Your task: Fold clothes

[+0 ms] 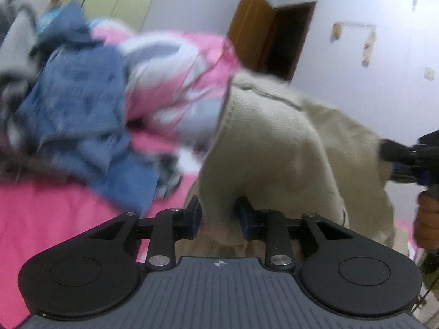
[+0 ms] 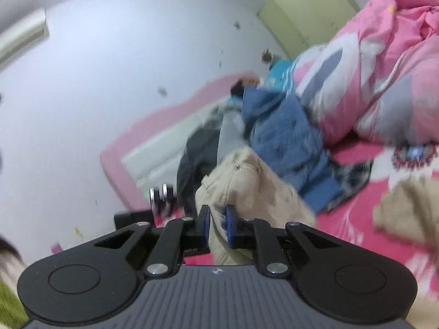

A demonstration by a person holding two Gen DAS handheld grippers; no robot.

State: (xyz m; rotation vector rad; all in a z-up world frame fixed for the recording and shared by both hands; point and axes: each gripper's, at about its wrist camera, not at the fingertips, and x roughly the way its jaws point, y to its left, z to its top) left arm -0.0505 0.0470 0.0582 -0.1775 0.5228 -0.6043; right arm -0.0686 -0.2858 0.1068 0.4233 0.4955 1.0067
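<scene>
A cream garment (image 1: 274,142), apparently trousers of corded cloth, is shown lifted off a pink bed (image 1: 55,219) and stretched between two hand-held grippers. In the left wrist view, the left gripper (image 1: 218,216) is seen at lower centre with its blue pads closed onto a thick gather of the cloth; the jaws stand partly apart only because of the bulk between them. At the right edge of the same frame the right gripper (image 1: 395,150) is seen from outside, meeting the far edge of the garment. In the right wrist view, the right gripper (image 2: 218,223) is seen nearly closed on a thinner fold of the cream garment (image 2: 247,189), just below a metal stud (image 2: 237,166). The cloth is judged soft, limp and fairly light, yet thick enough to bunch; it is best held at a firm seam or waistband edge, since a loose fold may slip under tension. Only the right wrist view shows more cream cloth (image 2: 406,211) lying on the bed at lower right; both views show a blue garment (image 1: 82,104) and a pink quilt (image 2: 384,68) heaped beyond. Both frames are blurred.
</scene>
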